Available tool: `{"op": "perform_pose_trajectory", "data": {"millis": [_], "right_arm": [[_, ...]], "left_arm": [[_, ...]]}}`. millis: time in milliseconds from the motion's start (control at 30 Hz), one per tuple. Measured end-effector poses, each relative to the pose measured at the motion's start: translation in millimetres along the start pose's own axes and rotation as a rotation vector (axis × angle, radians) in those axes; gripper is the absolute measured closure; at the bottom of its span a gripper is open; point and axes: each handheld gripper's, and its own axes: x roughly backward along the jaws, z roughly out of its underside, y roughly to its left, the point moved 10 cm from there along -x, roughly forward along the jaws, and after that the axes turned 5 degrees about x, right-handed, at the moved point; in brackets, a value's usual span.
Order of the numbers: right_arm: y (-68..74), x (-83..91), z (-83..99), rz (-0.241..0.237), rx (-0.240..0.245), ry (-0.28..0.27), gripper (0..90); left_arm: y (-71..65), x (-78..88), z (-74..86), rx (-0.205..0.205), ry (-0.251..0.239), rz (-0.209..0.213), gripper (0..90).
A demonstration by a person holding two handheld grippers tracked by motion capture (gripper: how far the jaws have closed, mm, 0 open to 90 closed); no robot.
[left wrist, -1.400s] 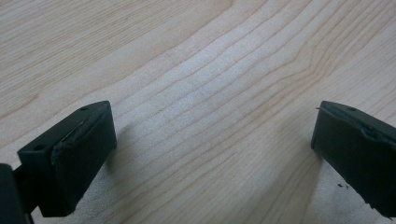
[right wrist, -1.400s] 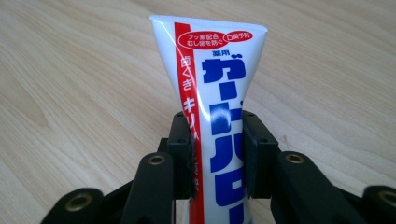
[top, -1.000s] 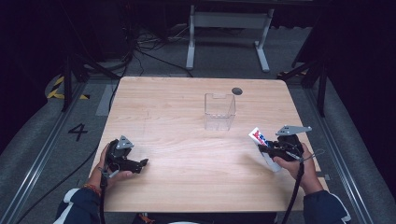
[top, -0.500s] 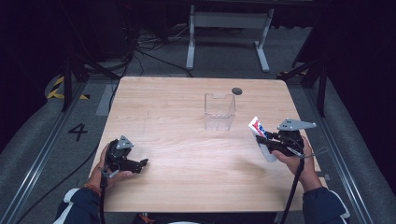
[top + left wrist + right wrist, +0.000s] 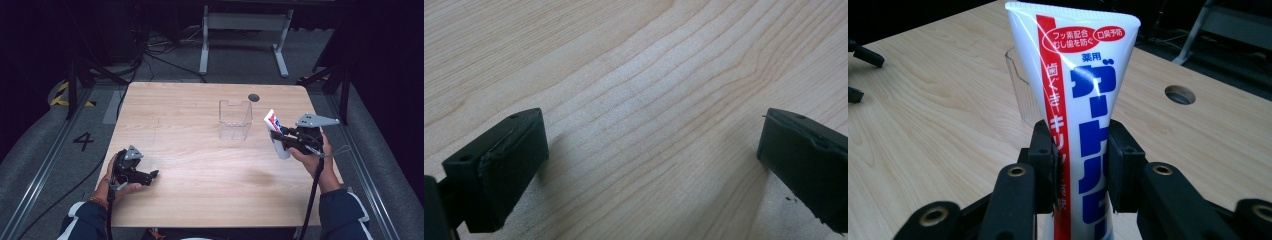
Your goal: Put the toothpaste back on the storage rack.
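A white toothpaste tube [image 5: 1078,100] with red and blue print stands upright between the jaws of my right gripper [image 5: 1079,165], which is shut on its lower half. From above, that tube [image 5: 274,124] and right gripper [image 5: 285,140] are held above the table's right side. A clear plastic box [image 5: 235,119] stands open-topped at the table's middle, left of the tube; it shows behind the tube as the clear box [image 5: 1020,85]. My left gripper [image 5: 150,176] rests low at the front left, open, with bare wood between its jaws [image 5: 649,150].
The wooden table [image 5: 200,150] has a round cable hole [image 5: 254,97] at the back right, seen as the hole [image 5: 1180,94] too. A white frame [image 5: 245,30] and cables lie on the dark floor behind. Metal rails run along both sides.
My right gripper has lifted and moved the toothpaste tube a little towards the back and towards the clear box. The left gripper has stayed in place.
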Motion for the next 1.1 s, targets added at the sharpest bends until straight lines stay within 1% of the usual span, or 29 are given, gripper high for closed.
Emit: {"op": "perform_pose_trajectory", "data": {"millis": [100,133,167,200,267,400,433,533,800,900,1100], "right_arm": [[-1.9,-0.9,-7.5,0.001,0.004,-0.010,69.9],[-1.9,-0.9,-7.5,0.001,0.004,-0.010,69.9],[-3.1,-1.2,-12.7,0.000,0.000,-0.017,69.9],[-3.1,-1.2,-12.7,0.000,0.000,-0.017,69.9],[-3.7,-1.8,-18.8,-0.004,0.001,-0.026,69.9],[-3.9,-3.4,-29.4,-0.001,0.014,-0.039,69.8],[-4.2,-3.8,-34.5,0.000,0.017,-0.047,69.9],[-4.3,-4.5,-39.2,0.005,0.018,-0.057,69.8],[-2.2,-12.8,-56.7,0.001,0.034,-0.082,69.8],[-1.2,-16.4,-63.3,-0.004,0.033,-0.095,69.9],[0.8,-24.6,-71.2,-0.007,0.035,-0.108,69.9]], "left_arm": [[-0.2,-0.1,0.0,0.001,-0.001,0.001,0.5],[-0.2,-0.1,0.0,0.001,-0.001,0.001,0.5],[0.0,0.0,0.0,0.000,0.000,0.000,0.5],[-0.1,0.0,-0.1,0.001,-0.001,0.001,0.5],[-0.2,-0.1,-0.1,0.001,-0.001,0.001,0.5],[-0.2,-0.1,0.0,0.000,0.000,0.002,0.5],[-0.1,-0.1,0.0,0.000,0.000,0.002,0.5],[-0.1,-0.1,-0.1,0.000,0.000,0.002,0.5],[-0.1,-0.1,0.0,0.001,-0.001,0.001,0.5],[-0.1,-0.1,0.0,0.000,-0.001,0.002,0.5],[-0.1,0.0,0.0,-0.001,0.000,0.002,0.5]]}}
